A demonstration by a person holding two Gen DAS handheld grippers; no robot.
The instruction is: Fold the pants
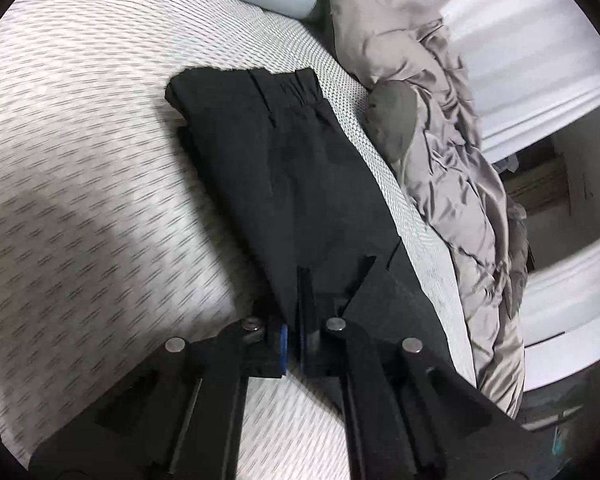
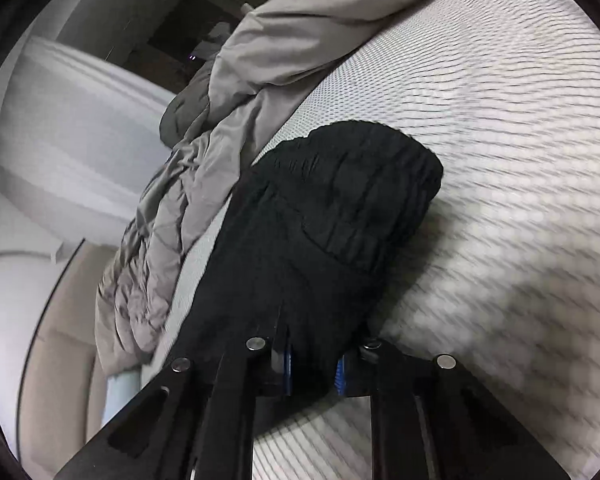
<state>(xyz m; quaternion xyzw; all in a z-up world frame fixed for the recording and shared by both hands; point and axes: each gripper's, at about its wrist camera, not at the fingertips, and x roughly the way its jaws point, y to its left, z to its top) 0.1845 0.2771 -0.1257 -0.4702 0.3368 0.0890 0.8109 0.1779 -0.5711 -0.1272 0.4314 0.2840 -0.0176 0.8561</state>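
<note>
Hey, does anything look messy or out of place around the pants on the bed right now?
Only the grey duvet, bunched in a crumpled heap along the mattress edge beside the black pants. The pants look neatly folded, gripped by the left gripper and right gripper.

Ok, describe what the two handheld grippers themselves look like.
Both look alike. The left gripper and the right gripper have matte black, angular linkage arms with round silver pivot pins and blue pads inside the fingers. No cables, markings, sleeves or hands show.
</note>
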